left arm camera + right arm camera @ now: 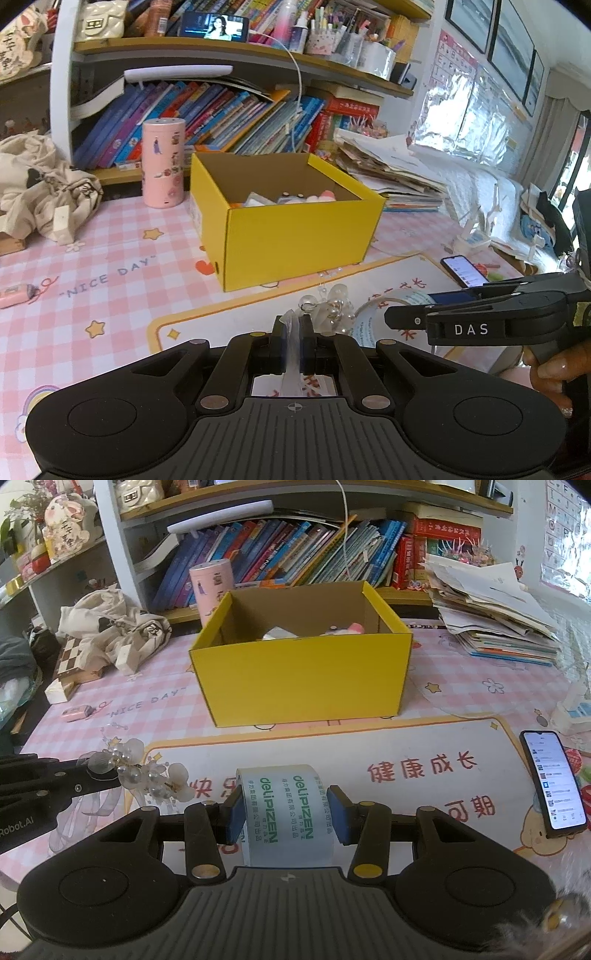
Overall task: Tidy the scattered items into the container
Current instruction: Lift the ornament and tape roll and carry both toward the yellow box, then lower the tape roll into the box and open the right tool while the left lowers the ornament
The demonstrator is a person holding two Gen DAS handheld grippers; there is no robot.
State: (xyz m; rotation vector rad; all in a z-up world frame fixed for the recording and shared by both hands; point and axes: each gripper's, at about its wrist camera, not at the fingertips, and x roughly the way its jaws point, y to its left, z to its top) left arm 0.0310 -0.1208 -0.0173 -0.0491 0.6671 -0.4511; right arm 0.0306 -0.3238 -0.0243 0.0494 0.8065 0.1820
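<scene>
Over the checked desk (461, 657), right gripper (286, 812) clamps tape roll (286, 812).

A tabletop (140, 701) covered in a pink checked cloth printed with stars and "NICE DAY". A yellow cardboard box (306, 675) stands open near the middle, with a pink cylindrical tin (211, 587) just behind its left corner. In front lies a white mat (424, 771) with red Chinese characters; a lit smartphone (553, 782) rests at its right edge. Left: a crumpled cream cloth bag (114, 627), a chessboard (74, 661) and a small pink eraser-like item (77, 712). Back right: a stack of papers and books (491, 627).
</scene>
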